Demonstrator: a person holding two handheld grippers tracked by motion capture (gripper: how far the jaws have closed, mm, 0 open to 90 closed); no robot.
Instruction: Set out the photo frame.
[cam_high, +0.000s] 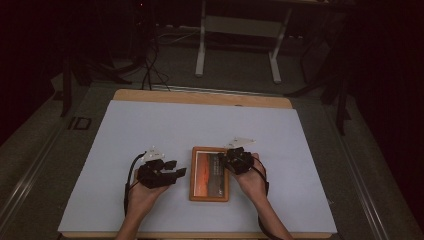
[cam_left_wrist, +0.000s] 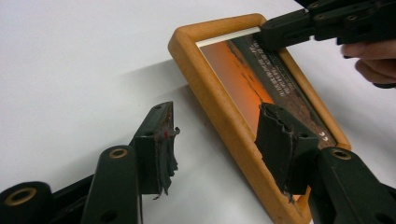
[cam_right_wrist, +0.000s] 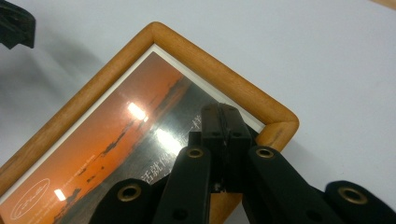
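On the white table (cam_high: 150, 125), your right gripper (cam_right_wrist: 225, 112) rests closed on the picture frame (cam_right_wrist: 212, 65), your left gripper (cam_left_wrist: 217, 140) half-open astride its edge.

High view: from above the near edge, facing forward and down over the whole desk (cam_high: 150, 125).
Left tongs view: low, close, facing right.
Right tongs view: very close, looking down.
Shared: the wooden picture frame (cam_high: 209, 173).

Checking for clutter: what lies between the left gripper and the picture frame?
Nothing: only bare white sheet separates the left gripper from the picture frame in the high view.
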